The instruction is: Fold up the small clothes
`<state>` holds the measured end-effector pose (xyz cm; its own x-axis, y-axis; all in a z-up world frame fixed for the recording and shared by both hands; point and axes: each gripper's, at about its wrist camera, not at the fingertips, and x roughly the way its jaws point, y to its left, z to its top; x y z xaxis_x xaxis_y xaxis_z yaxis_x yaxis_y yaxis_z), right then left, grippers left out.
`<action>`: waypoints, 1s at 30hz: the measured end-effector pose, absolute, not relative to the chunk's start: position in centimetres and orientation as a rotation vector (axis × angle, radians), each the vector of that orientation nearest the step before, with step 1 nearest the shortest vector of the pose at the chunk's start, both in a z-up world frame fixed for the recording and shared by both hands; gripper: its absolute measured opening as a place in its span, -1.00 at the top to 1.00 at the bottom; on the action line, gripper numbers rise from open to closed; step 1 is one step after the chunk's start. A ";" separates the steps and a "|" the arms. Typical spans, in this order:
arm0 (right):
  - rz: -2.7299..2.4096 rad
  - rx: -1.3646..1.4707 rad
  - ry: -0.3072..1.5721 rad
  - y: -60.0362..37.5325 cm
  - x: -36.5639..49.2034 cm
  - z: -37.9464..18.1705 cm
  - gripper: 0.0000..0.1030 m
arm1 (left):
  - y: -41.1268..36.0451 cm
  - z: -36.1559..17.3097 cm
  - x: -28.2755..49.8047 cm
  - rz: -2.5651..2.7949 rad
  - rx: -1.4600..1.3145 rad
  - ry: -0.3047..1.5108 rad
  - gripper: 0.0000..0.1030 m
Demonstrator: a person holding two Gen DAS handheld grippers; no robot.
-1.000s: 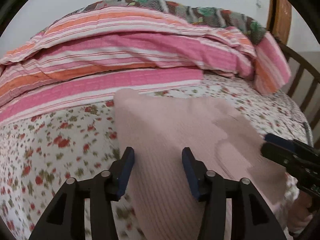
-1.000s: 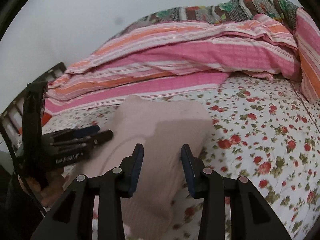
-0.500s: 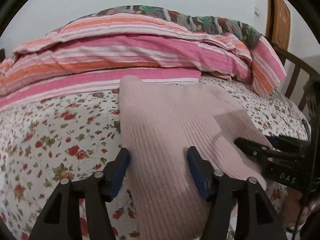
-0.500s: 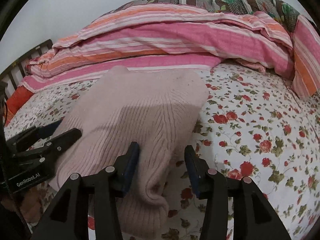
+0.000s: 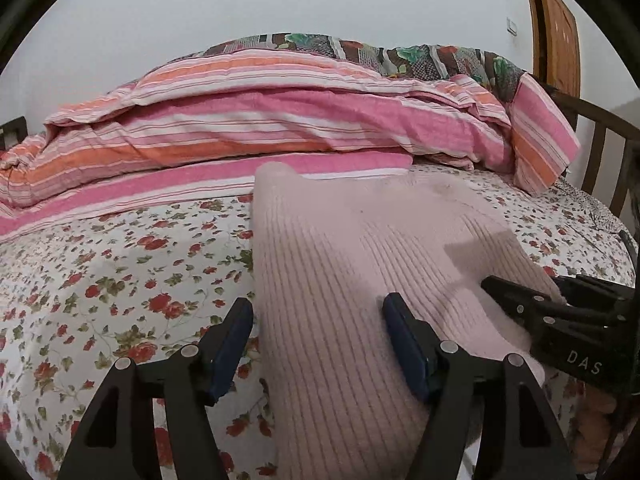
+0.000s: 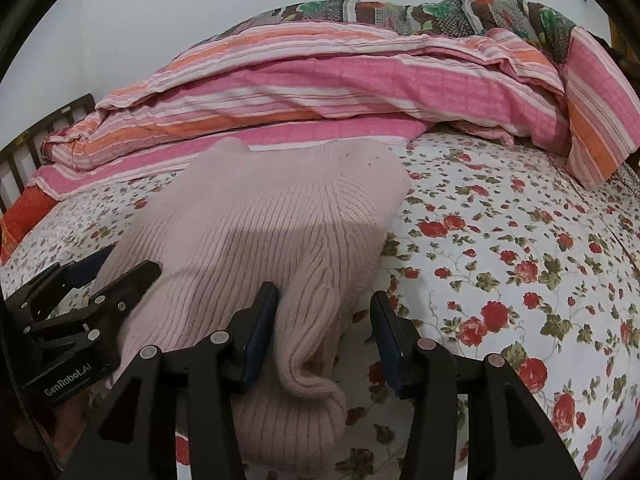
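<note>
A pale pink ribbed knit garment [image 5: 360, 264] lies folded on the flowered bedsheet [image 5: 120, 280]. My left gripper [image 5: 317, 308] hovers low over its near left part. The jaws are opening, with the knit lying between them and neither pad pressing on it. My right gripper [image 6: 324, 296] straddles the garment's [image 6: 280, 220] near right corner, where a fold of knit curls up. Its jaws are opening too, the right pad well apart from the cloth. Each gripper shows in the other's view, the right gripper [image 5: 524, 286] and the left gripper [image 6: 128, 260], both at the garment's sides.
A bulky pink and orange striped duvet [image 5: 280, 128] is heaped along the back of the bed, right behind the garment. Dark wooden bed rails [image 5: 600, 152] stand at the right and at the left [image 6: 40, 132]. The flowered sheet [image 6: 500, 240] stretches to the right.
Both grippers have sunk toward the bed and tipped down, and their jaws have spread wider. The garment, blurred and moving before, now rests flat on the sheet.
</note>
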<state>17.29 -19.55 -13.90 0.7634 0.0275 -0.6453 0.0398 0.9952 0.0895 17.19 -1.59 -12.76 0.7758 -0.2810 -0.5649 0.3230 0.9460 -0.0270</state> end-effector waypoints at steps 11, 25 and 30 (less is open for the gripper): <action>-0.013 0.103 0.692 -19.5 17.0 -14.0 0.11 | -1.7 -12.6 16.9 -0.315 0.088 0.584 -0.32; 0.026 0.237 0.743 -22.4 14.6 -12.8 -0.28 | -0.6 -11.9 15.6 -0.327 0.009 0.644 -0.42; -0.040 0.177 0.726 -21.9 10.7 -11.6 -0.27 | -0.6 -10.9 12.8 -0.300 0.022 0.683 -0.42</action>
<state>10.71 -21.91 -11.61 0.7480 0.0246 -0.6632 0.0979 0.9843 0.1469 12.76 -0.58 -10.91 0.7343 -0.2656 -0.6247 0.2801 0.9568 -0.0777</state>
